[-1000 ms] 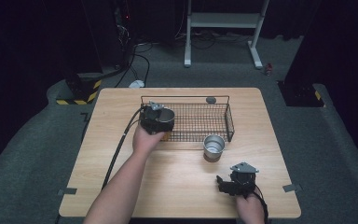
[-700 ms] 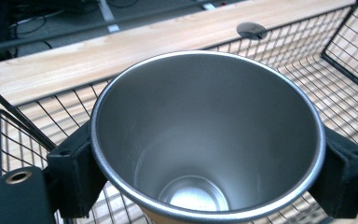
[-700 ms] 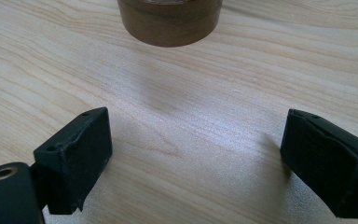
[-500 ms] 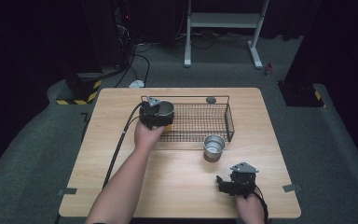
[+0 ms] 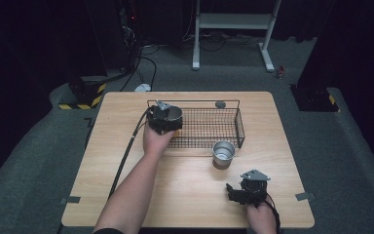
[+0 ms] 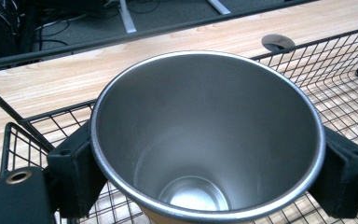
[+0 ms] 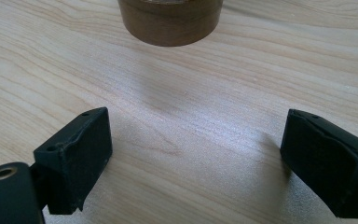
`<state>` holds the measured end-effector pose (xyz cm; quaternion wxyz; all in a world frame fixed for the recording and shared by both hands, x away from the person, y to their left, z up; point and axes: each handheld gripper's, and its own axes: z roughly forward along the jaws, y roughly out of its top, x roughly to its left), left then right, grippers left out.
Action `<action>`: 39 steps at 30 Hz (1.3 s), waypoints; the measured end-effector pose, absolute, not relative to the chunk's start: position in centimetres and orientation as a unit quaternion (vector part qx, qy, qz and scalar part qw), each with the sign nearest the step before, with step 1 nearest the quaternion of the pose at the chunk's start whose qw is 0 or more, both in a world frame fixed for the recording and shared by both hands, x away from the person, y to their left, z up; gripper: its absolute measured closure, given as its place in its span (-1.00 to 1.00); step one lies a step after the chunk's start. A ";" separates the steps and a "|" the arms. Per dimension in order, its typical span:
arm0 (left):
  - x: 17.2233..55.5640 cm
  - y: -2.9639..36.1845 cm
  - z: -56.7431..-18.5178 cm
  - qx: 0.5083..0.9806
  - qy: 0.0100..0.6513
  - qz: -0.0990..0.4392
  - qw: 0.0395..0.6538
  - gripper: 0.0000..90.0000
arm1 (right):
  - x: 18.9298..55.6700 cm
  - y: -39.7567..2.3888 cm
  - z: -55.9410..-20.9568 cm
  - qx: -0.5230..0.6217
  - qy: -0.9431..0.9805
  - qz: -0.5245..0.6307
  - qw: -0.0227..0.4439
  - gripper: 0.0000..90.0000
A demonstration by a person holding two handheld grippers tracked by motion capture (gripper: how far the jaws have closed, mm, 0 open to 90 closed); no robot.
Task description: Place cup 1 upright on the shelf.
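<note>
Dark floor and cables ring a pale wooden table [image 5: 126, 195], with a white stand behind it.

Clamped between the two black jaws of the left gripper [image 5: 164, 119] is a steel cup [image 6: 205, 140], mouth up and slightly tilted, one pad pressed on each side just below its rim. The cup hangs over the left end of a black wire basket [image 5: 224, 129]; whether its base touches the mesh cannot be told, since the bottom edge of the left gripper view cuts it off. In the high view the hand and gripper body cover most of the cup, leaving its rim and inside visible. A round grey grommet [image 6: 278, 42] sits in the tabletop past the basket's far rail.

Nothing lies between the wide-apart jaws of the right gripper [image 5: 243, 190], which is low over the table's near right part. Ahead of it stands a second cup [image 5: 223, 153], just outside the basket's front wall; the right gripper view catches its brown base [image 7: 170, 21], the rest cropped off at the top.

Compared with a second ago, the held cup has shifted a little farther over the basket's left end and its open mouth is plainer from above; the right gripper and the second cup have not moved.
</note>
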<state>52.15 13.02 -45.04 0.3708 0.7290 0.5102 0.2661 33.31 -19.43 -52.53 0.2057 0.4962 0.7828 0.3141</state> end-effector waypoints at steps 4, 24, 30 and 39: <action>52.0 12.8 -45.2 0.738 0.506 0.264 0.359 -0.71 | 33.3 -19.4 -52.5 0.496 0.783 0.314 0.206 -0.80; 51.0 13.2 -45.3 0.753 0.495 0.257 0.349 -0.71 | 33.3 -19.4 -52.5 0.495 0.783 0.314 0.206 -0.80; 50.8 13.4 -45.6 0.756 0.496 0.250 0.346 -0.70 | 33.3 -19.4 -52.5 0.495 0.783 0.315 0.206 -0.80; 50.8 13.8 -45.5 0.746 0.503 0.227 0.371 -0.99 | 33.3 -19.4 -52.5 0.495 0.783 0.315 0.206 -0.80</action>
